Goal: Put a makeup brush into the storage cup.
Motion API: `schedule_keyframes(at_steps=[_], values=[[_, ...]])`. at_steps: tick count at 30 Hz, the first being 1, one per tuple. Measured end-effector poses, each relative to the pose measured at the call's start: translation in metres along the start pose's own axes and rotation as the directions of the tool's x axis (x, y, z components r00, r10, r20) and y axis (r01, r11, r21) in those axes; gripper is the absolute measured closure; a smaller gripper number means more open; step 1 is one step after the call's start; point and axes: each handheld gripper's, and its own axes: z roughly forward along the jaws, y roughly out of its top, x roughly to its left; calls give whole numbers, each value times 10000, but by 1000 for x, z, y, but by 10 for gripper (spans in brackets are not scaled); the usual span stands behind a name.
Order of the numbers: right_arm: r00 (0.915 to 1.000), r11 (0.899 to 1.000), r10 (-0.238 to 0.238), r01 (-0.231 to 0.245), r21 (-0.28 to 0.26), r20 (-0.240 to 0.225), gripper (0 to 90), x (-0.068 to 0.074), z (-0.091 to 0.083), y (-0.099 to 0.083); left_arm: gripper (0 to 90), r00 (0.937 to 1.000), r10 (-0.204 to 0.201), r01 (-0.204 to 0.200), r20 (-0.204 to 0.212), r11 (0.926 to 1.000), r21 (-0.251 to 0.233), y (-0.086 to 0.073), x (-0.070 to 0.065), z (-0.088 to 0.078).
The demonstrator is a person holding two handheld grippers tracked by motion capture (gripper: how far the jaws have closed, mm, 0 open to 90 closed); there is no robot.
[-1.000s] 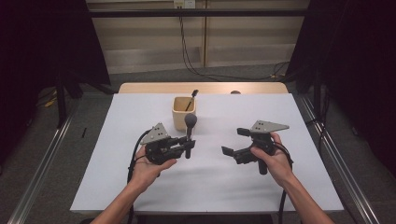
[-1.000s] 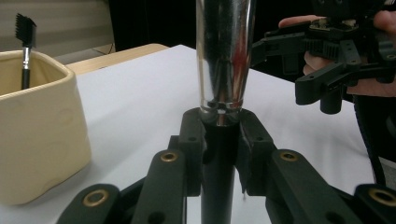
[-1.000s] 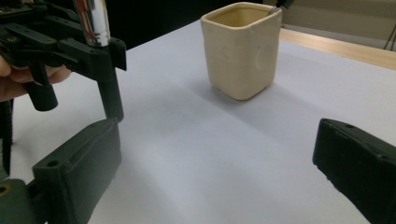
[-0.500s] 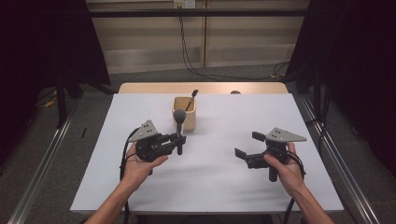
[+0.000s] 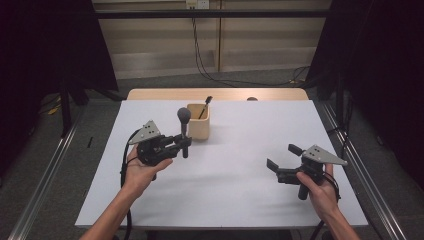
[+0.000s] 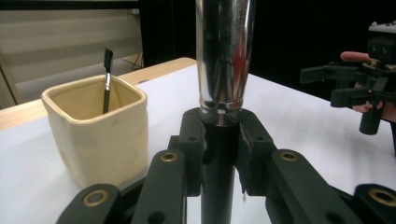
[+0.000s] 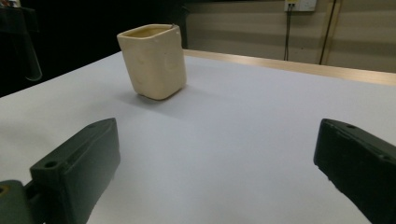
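One makeup brush (image 5: pixel 184 131) stands upright, grey head up, chrome ferrule, black handle, clamped in the left gripper (image 5: pixel 181 144); right gripper (image 5: pixel 281 160) gapes, holding nothing.

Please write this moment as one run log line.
left hand-held gripper: shut on upright black-handled makeup brush | right hand-held gripper: open, empty

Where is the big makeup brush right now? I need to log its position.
In the high view the makeup brush stands upright, clamped in the left gripper above the table's left half, just left of the cream cup.
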Motion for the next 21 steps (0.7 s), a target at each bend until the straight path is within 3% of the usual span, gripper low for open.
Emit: schedule_keyframes(at_steps=[10, 21], values=[[9976, 9991, -150, 176, -380, 675, 0, -4, -19, -12, 746, 9994, -168, 163, -303, 9997, -168, 1, 8, 1], [9965, 9974, -136, 194, -692, 825, 0, -7, -24, -21, 746, 9983, -294, 271, -510, 9986, -453, 10, 17, 5]])
